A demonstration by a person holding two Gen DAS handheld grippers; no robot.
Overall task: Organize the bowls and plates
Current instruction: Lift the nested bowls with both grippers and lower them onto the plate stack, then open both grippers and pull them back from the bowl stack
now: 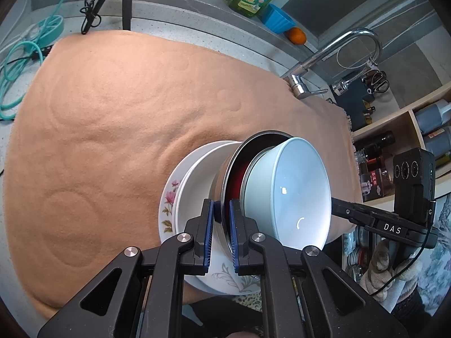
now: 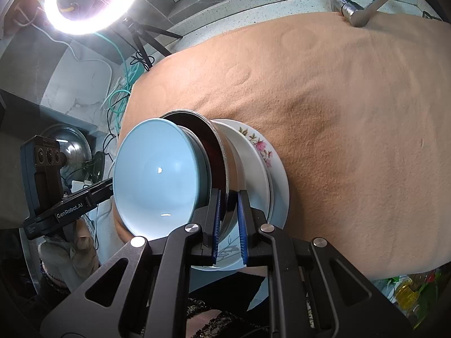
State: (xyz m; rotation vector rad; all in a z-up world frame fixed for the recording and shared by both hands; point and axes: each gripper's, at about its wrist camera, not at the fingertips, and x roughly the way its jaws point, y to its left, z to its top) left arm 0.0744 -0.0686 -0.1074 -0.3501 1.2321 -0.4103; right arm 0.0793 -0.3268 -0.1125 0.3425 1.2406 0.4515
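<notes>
L wrist: left gripper (image 1: pixel 221 219) clamps steel bowl (image 1: pixel 225 169) rim.

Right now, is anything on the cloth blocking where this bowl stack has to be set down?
Nothing visible does. Both the left gripper and the right gripper are clamped on the steel bowl rim, the blue bowl nested inside, right over the plates. The orange cloth around is bare.
</notes>
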